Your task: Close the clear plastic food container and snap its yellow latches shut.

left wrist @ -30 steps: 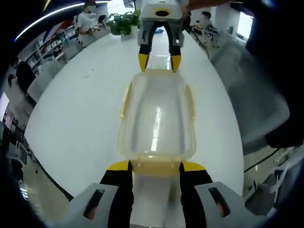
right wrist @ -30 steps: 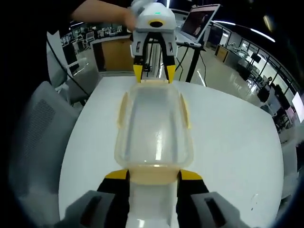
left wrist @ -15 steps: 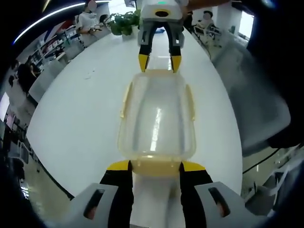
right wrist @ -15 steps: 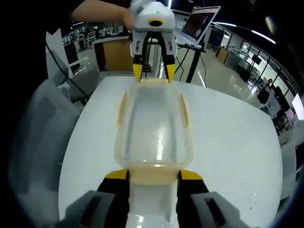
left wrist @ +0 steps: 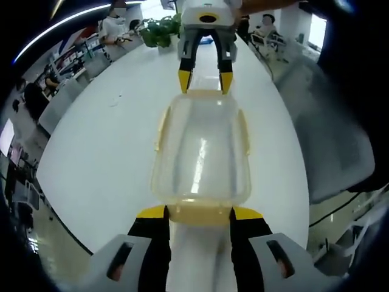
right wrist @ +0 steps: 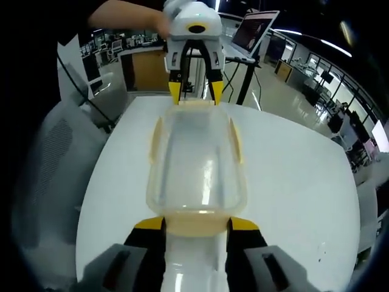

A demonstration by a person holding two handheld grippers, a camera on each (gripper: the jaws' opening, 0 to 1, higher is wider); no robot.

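The clear plastic container (left wrist: 200, 152) lies lengthwise on the white table (left wrist: 103, 146) with its lid on. Its yellow side latches (left wrist: 160, 129) flare outward. My left gripper (left wrist: 199, 213) has its yellow-tipped jaws on either side of the near yellow end latch (left wrist: 199, 217), shut on it. At the far end, my right gripper (left wrist: 205, 80) straddles the other end latch. In the right gripper view the same container (right wrist: 197, 164) runs away from my right gripper (right wrist: 197, 224), which is shut on its yellow end latch (right wrist: 197, 226). The left gripper (right wrist: 193, 91) holds the opposite end.
Grey office chairs stand beside the table (left wrist: 328, 140) (right wrist: 51, 164). A potted plant (left wrist: 159, 30) sits at the table's far end. A laptop on a stand (right wrist: 252, 30) and desks lie beyond the table. A person's hand (right wrist: 161, 21) holds the left gripper.
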